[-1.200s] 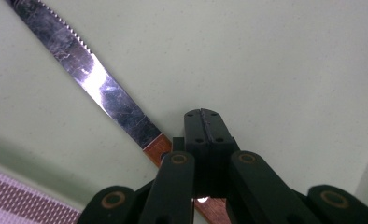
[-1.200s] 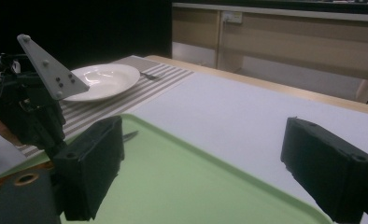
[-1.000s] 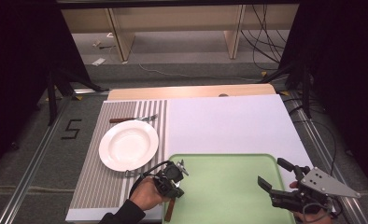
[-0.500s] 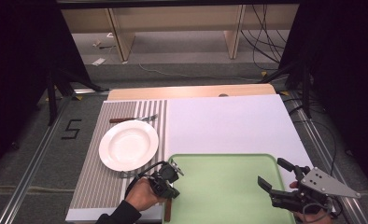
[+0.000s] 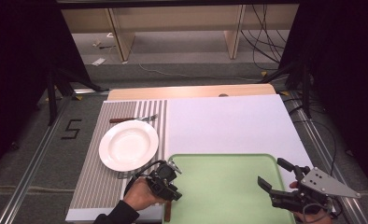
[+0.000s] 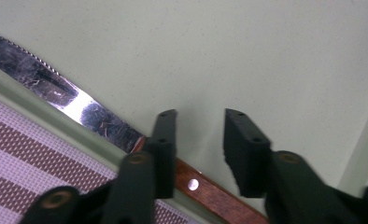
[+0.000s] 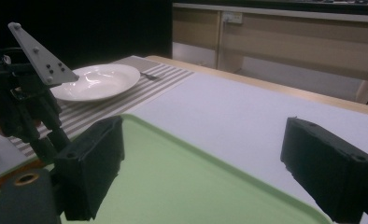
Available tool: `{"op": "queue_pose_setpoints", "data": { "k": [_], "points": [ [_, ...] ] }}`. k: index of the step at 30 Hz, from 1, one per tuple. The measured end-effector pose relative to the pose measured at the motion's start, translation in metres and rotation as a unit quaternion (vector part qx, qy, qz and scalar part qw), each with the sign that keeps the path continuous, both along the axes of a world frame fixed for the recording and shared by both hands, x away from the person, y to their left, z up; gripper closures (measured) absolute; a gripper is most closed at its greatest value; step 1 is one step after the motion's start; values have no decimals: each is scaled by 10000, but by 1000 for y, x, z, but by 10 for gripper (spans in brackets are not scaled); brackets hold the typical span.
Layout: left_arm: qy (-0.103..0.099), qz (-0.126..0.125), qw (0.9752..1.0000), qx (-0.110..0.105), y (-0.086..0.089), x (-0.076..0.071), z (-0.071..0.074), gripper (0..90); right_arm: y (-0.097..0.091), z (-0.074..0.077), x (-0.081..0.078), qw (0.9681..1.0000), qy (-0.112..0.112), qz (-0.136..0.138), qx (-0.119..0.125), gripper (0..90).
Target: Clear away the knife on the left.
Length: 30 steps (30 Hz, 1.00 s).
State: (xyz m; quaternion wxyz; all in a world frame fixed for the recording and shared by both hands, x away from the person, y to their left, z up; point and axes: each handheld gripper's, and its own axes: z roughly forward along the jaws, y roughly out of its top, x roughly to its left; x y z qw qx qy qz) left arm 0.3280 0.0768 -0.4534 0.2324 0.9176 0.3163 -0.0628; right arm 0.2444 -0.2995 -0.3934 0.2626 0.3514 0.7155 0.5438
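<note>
The knife [image 6: 102, 126] lay along the near left edge of the green tray [image 5: 229, 186]. The left gripper [image 6: 198, 140] had just been opening, nothing between its jaws, knife slanting under one. The right gripper [image 7: 205, 172] gaped wide, far off.

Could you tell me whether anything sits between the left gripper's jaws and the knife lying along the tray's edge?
Nothing visible does. The left gripper hangs open directly over the knife, which lies along the green tray's left rim.

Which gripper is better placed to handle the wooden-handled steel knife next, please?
Likely the left gripper: its jaws, just opened, stand right over the wooden-handled steel knife. The right gripper hovers open across the green plastic tray.
</note>
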Motion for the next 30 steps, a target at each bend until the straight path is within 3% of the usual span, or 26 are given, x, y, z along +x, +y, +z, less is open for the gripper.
{"op": "queue_pose_setpoints", "data": {
  "k": [5,8,18,30],
  "points": [
    [-246,116,9995,-176,-1,-3,5,371,0,0,0,10000,7,-3,0,143],
    [-301,173,9990,-273,0,-4,8,295,0,0,0,10000,4,-2,4,143],
    [-590,319,9967,-456,7,-2,16,217,0,0,0,10000,5,-3,8,143],
    [-1007,490,9887,-1000,17,-6,29,188,0,0,0,10000,16,3,16,143]
  ]
}}
